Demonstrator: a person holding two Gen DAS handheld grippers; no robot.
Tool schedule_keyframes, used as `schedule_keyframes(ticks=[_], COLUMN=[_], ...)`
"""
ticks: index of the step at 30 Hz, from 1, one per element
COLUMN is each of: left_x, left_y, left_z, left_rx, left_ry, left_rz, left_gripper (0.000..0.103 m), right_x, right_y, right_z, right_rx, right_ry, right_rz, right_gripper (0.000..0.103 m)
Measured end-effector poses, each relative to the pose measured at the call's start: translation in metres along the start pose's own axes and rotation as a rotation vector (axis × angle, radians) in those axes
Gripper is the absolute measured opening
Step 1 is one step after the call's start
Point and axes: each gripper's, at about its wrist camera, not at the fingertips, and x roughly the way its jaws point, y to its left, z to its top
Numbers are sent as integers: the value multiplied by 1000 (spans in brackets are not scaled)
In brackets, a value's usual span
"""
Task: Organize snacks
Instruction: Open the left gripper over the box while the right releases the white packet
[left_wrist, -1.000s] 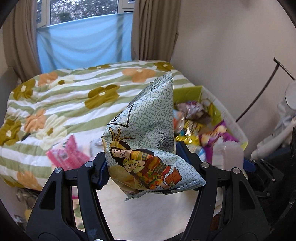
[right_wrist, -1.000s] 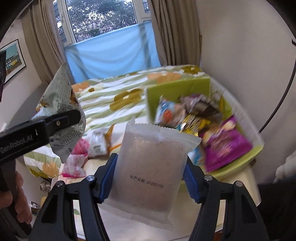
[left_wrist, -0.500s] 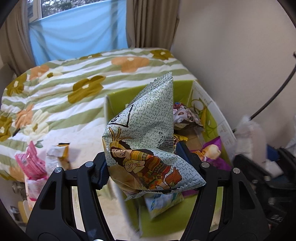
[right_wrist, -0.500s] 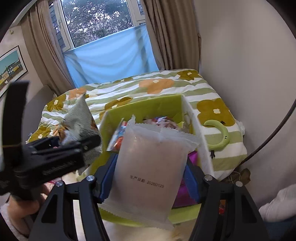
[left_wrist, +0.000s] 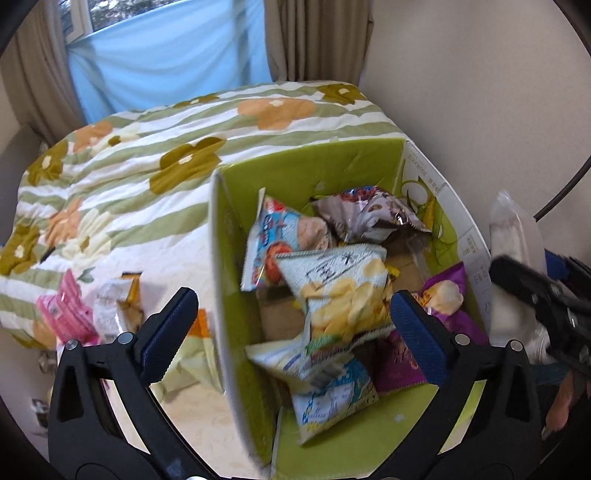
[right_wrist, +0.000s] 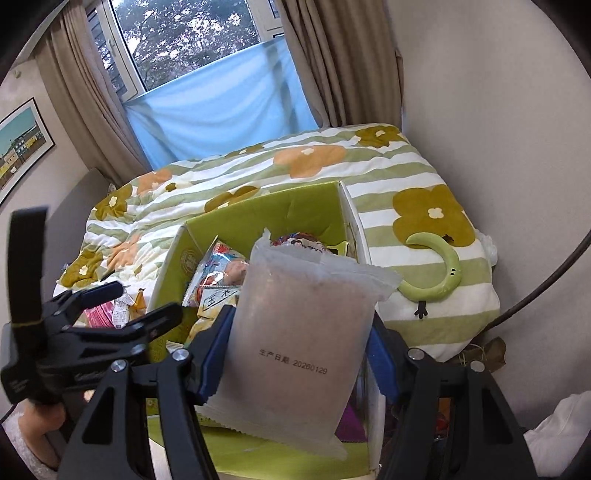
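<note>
Now our left gripper (left_wrist: 291, 328) has just sprung apart; the crisp bag (left_wrist: 340, 291), clamped a moment ago, lies in the green box (left_wrist: 310, 166) mid-frame; right gripper (right_wrist: 295, 354) clamps the frosted pouch (right_wrist: 299, 343), next in.

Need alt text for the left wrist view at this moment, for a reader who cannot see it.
The left gripper, jaws just opened wide and empty, hangs over a green box of snack packets, a chip bag lying on top. Left of the box more snacks lie loose near a floral striped quilt.
</note>
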Motion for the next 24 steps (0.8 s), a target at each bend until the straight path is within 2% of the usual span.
schedule_keyframes(ticks=[9,13,16,17,19,20,21,24], left_x=[-18,-11,-10,-11,-11,-12,-11,-11], left_y=[22,28,30,30,31,32,32,32], left_z=[-14,-18,-24,-25,-29,-31,-31,-38], left_rx=[-89,-133,-134,-131,-133,-136,-138,-136], left_ry=[-13,12,26,27,27,27,28,36], left_rz=[31,33,40,45,49,45,42,41], left_gripper=[103,103,103,103,103,103,103,103], right_x=[23,48,52,49,44,44,43,43], right_y=[10,14,11,10,8,7,6,5], right_z=[20,24,24,24,22,21,17,6], right_rx=[-82,-114,-110,-105,-96,-90,-81,-72], right_ry=[50,123,117,99,78,78,78,86], right_rz=[58,56,66,67,70,75,78,72], right_gripper=[62,63,63,65,88,93,96,96])
